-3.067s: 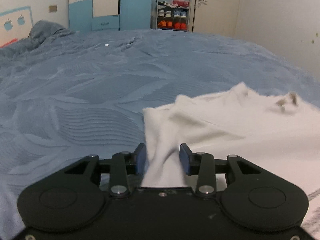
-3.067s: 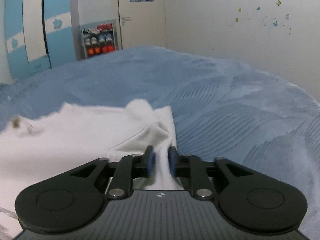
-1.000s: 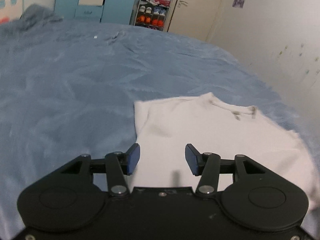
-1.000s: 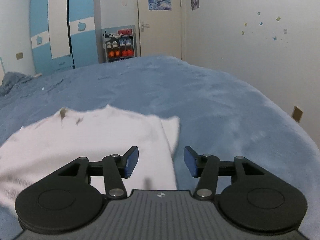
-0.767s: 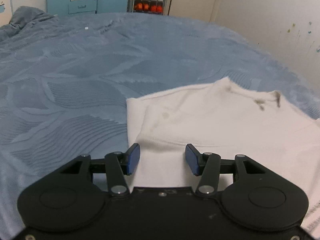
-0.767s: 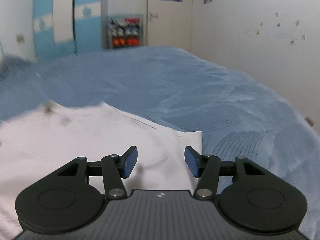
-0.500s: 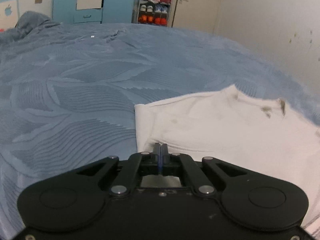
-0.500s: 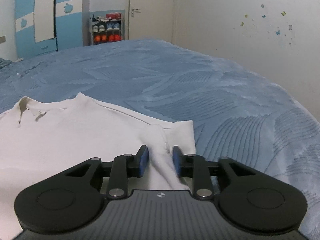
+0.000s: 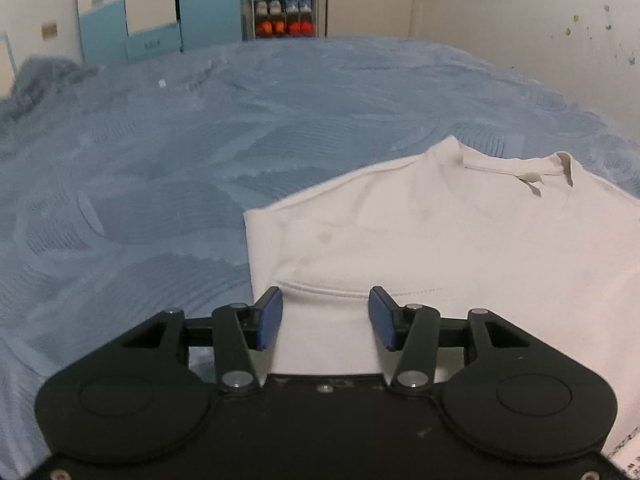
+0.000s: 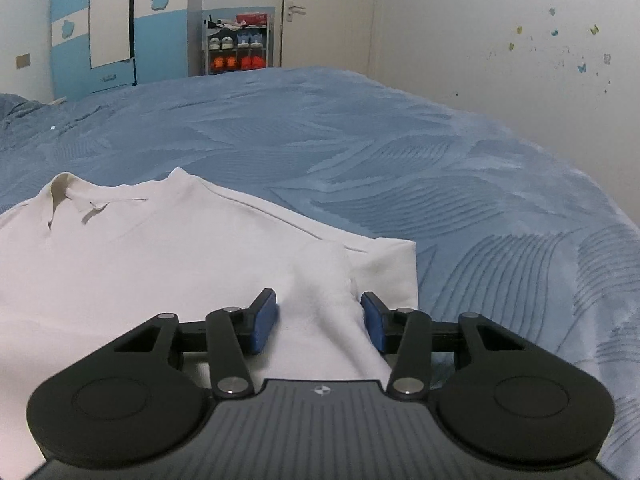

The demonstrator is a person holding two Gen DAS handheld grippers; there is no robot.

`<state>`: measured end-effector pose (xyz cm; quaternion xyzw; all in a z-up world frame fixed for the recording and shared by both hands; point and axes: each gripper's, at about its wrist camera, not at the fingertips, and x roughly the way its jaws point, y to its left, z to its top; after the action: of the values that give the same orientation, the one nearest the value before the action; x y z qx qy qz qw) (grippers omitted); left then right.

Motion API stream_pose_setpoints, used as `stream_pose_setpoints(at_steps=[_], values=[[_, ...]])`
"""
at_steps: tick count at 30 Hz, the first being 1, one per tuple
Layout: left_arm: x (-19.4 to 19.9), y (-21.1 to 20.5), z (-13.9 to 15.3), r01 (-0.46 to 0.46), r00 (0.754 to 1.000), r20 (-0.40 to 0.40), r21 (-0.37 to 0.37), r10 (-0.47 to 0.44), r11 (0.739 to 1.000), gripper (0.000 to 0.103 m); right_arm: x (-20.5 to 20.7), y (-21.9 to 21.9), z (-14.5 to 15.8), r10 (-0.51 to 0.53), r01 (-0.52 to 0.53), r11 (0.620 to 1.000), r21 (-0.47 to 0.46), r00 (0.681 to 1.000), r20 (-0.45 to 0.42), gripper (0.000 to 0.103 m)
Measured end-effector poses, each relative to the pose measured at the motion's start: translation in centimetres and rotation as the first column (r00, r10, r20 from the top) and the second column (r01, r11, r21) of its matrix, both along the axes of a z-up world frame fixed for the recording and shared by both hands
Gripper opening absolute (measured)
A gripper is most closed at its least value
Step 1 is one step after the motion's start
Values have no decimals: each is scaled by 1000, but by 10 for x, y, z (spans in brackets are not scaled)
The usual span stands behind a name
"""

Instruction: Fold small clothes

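A small white collared shirt [image 9: 440,232] lies flat on the blue bedspread [image 9: 200,152], its collar toward the far side. My left gripper [image 9: 325,318] is open over the shirt's left sleeve area, near the folded side edge. In the right wrist view the same shirt [image 10: 160,248] shows with a raised bunch of cloth at its right sleeve. My right gripper [image 10: 319,322] is open, and that bunch of cloth sits between its blue pads [image 10: 262,320] without being pinched.
The blue bedspread [image 10: 400,152] stretches far ahead and to both sides. A rumpled blanket [image 9: 40,80] lies at the far left. Blue wardrobes [image 10: 100,28], a shoe rack [image 10: 238,44] and a door stand against the back wall.
Half a second ago both grippers were shut on the shirt's sleeve edges. Both have now opened, and the cloth lies loose between the pads.
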<state>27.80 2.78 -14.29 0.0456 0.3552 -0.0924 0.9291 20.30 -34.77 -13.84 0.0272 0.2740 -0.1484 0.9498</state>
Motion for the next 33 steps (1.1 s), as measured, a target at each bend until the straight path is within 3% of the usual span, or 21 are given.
stream_pose_setpoints(at_steps=[4, 8, 9, 10, 11, 12, 16, 20, 23, 26, 29, 30, 31, 33], values=[[-7, -7, 2, -61, 994, 92, 114, 51, 992, 52, -1, 2, 0, 3, -3, 1000, -7, 1000, 6, 57], [9, 0, -11, -56, 998, 5, 54, 55, 997, 52, -1, -1, -1, 4, -4, 1000, 6, 1000, 7, 58], [11, 3, -12, -64, 998, 2, 30, 64, 998, 53, 0, -1, -1, 2, -2, 1000, 5, 1000, 10, 46], [13, 6, -13, -69, 998, -5, 12, 69, 998, 45, -1, -1, -1, 4, -4, 1000, -1, 1000, 18, 21], [14, 6, -13, -62, 998, -5, -12, 62, 998, 25, -4, 0, -1, 20, -20, 1000, -5, 999, 36, 9], [14, 4, -13, -47, 999, 11, -16, 47, 999, 11, -6, 3, 0, 29, -29, 1000, -11, 998, 50, 9], [3, -7, -5, -49, 994, 97, 59, 43, 997, 11, -21, 20, 10, -9, 22, 995, -100, 991, 134, 9], [-23, 0, 24, -93, 967, 236, -13, 93, 996, 12, -46, 30, 32, -33, 60, 995, -83, 954, 299, 9], [-34, -6, 38, -99, 934, 343, -17, 99, 995, 12, -53, 35, 41, -47, 94, 990, -102, 921, 387, 9], [-22, -7, 30, -113, 932, 346, 1, 106, 994, 13, -34, 27, 28, -86, 121, 989, -80, 935, 345, 9], [2, 2, -12, -155, 960, 244, 38, 141, 987, 16, -9, 10, -4, -132, 140, 990, -17, 964, 230, 9], [11, 9, -30, -177, 968, 180, 1, 174, 984, 17, -1, 6, -13, -142, 143, 990, 8, 973, 180, 9], [14, 15, -36, -185, 968, 161, -51, 191, 981, 20, 4, 4, -15, -146, 146, 989, 14, 977, 157, 9], [18, 16, -32, -211, 961, 174, -39, 214, 977, 33, 8, 10, -13, -143, 147, 989, -20, 981, 130, 10]])
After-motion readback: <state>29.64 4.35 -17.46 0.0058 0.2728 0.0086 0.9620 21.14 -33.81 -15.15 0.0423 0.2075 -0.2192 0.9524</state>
